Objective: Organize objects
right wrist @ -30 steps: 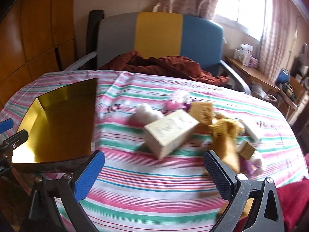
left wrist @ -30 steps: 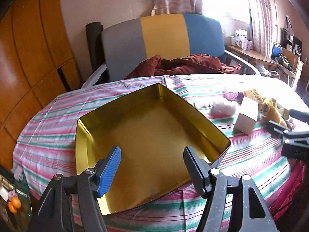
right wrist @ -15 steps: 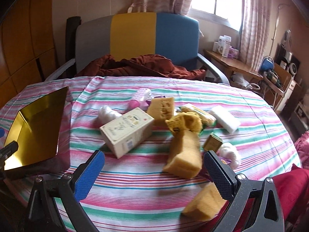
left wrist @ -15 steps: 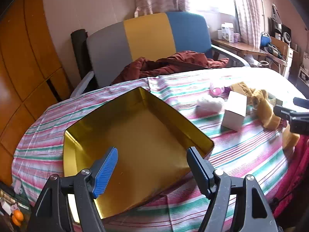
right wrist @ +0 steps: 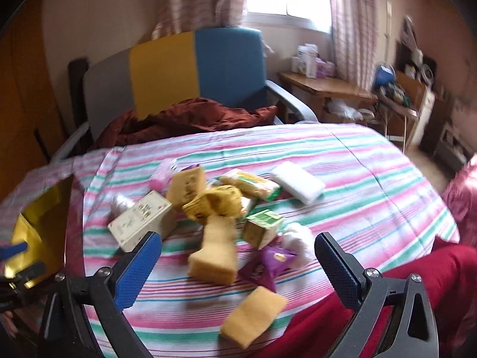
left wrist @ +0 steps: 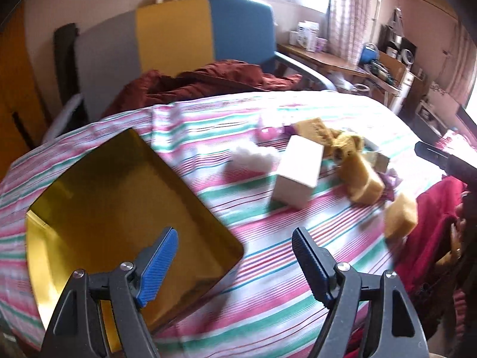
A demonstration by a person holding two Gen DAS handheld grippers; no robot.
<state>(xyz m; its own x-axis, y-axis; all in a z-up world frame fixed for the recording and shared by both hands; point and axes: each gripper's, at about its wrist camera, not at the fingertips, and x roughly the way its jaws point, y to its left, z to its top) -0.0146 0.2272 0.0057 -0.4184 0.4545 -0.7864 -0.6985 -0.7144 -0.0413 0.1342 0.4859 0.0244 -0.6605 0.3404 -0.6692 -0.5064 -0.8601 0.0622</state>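
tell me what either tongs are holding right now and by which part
Nothing is held. The left tongs are opening over the gold tin's corner with nothing between the pads. The right tongs stand open above the sponges, touching none.

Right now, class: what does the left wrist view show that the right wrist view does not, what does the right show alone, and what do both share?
Left only: the whole inside of the gold tin, with nothing in it.
Right only: the white pad, green box and purple packet.
Both: the striped cloth, white box, sponges, chair, and each view's own open tongs.
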